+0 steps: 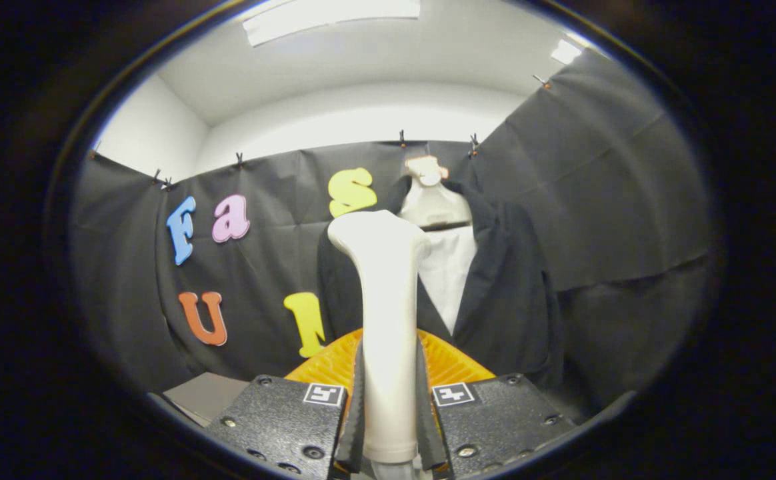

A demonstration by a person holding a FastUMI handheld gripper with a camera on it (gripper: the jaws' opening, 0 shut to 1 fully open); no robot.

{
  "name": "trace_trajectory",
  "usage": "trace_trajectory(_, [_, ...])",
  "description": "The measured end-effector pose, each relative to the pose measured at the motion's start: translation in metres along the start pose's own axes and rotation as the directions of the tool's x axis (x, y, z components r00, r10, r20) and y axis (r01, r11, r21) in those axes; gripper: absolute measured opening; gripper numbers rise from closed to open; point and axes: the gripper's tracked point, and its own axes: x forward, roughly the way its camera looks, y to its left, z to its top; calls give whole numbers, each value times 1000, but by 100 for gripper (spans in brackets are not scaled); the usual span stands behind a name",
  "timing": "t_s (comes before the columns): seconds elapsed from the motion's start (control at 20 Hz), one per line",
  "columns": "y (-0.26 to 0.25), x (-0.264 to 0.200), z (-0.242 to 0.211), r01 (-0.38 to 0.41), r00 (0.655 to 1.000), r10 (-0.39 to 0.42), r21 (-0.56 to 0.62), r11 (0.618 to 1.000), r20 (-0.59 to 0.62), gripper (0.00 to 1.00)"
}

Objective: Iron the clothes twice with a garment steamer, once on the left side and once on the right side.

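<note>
White steamer [388,313] | clamped upright in claw [391,407] | black jacket [508,293] beyond

The black, rough-textured two-finger gripper [389,427] has two blocky housings side by side, each dotted with dark round screws and bearing a small white square tag with a black pattern at its inner top corner. Its fingers [356,413] are thin dark-grey pads with ribbed, saw-toothed inner edges.
</note>
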Motion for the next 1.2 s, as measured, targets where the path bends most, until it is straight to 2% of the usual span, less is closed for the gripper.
trace_trajectory(0.15, [0,36,36,-38,997,40,-32,999,62,35])
trace_trajectory(0.3, [4,67,41,-68,996,71,-52,996,62,35])
trace_trajectory(0.5, [2,77,9,-83,996,84,-62,995,17,35])
trace_trajectory(0.9, [-21,53,-51,-75,996,68,-135,988,-56,35])
trace_trajectory(1.2, [-47,36,-103,-35,989,15,-135,990,-147,35])
